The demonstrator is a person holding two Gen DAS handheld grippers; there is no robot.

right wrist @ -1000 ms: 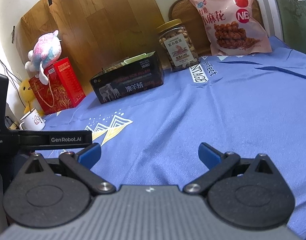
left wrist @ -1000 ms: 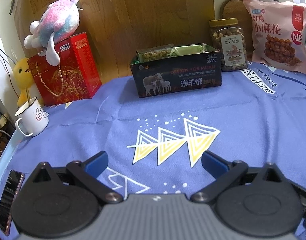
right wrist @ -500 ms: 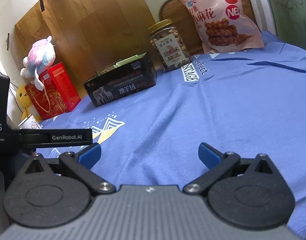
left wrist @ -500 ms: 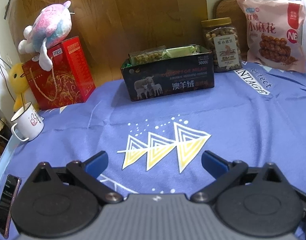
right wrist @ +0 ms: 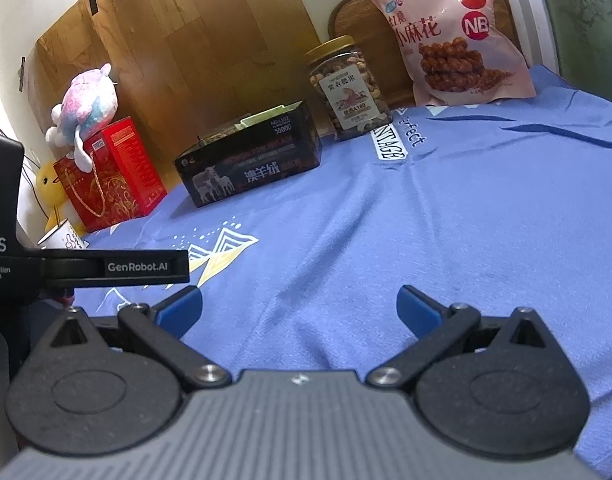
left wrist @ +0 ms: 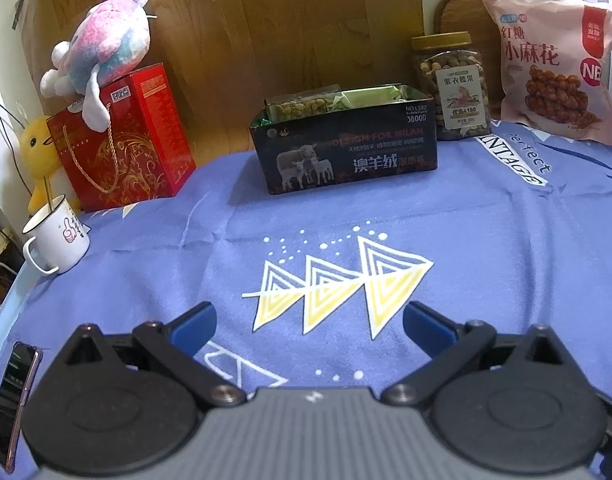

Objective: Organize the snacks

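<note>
Snack packets (left wrist: pixel 306 106) sit gathered in the dark box (left wrist: pixel 346 156) for tidiness; left tongs (left wrist: pixel 308 322) and right tongs (right wrist: pixel 298 304) hover spread, empty.

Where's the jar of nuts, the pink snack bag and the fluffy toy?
Jar of nuts (left wrist: pixel 450 88), left wrist view, on its clear body beside the label.
Pink snack bag (right wrist: pixel 450 36), right wrist view, on its printed front.
Plush toy (left wrist: pixel 106 44), left wrist view, on its body.

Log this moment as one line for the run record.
left tongs: open, empty | right tongs: open, empty | black tin: holds snack packets | nut jar, pink snack bag: outside the tin, untouched
</note>
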